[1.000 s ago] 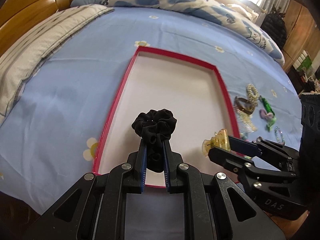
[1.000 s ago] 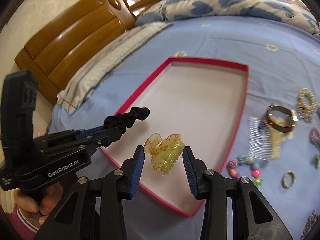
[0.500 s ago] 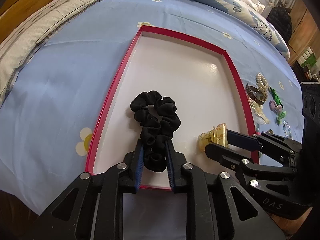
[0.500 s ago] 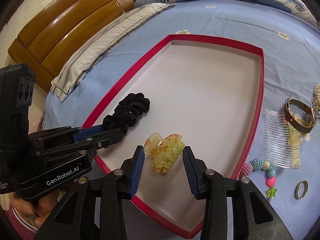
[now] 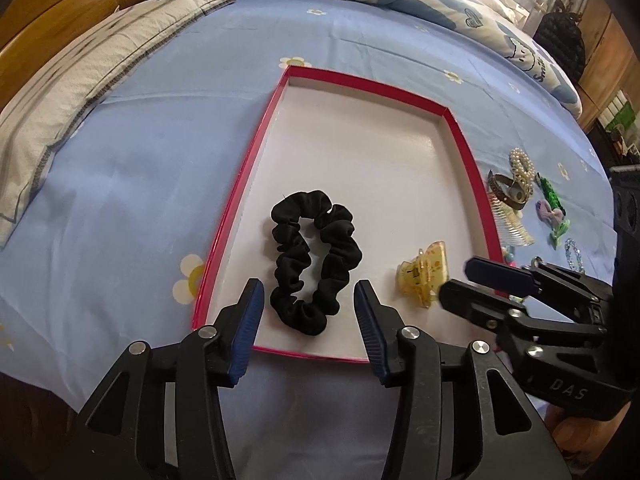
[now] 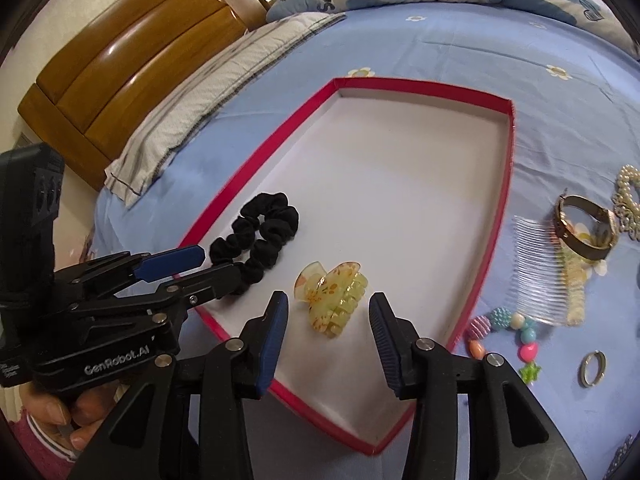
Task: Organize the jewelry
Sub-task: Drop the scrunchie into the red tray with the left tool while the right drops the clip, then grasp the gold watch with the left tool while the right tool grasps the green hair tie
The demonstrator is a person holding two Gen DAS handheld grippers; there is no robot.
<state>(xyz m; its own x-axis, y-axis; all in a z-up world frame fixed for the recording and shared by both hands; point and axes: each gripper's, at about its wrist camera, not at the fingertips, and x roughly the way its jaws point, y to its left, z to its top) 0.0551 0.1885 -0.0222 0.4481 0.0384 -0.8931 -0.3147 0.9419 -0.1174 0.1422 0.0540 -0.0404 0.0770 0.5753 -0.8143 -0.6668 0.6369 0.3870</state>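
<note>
Our left claw [image 5: 308, 300] is spread open around the near end of the black fabric scrunchie [image 5: 315, 262], which lies flat in the shallow red-rimmed white tray [image 5: 460, 136] on the blue bed. Our right claw [image 6: 328, 318] gapes too, its fingers clear of the translucent yellow hair clip [image 6: 330, 296] resting beside the scrunchie.

blue-sheeted bed [image 5: 168, 128], wooden headboard [image 6: 132, 64]

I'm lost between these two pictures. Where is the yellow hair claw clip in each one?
Left wrist view: yellow claw clip lower right, inside the red-edged tray.
Right wrist view: clip low centre, between the open blue fingers.
Shared landmark: black scrunchie, left of the clip.
</note>
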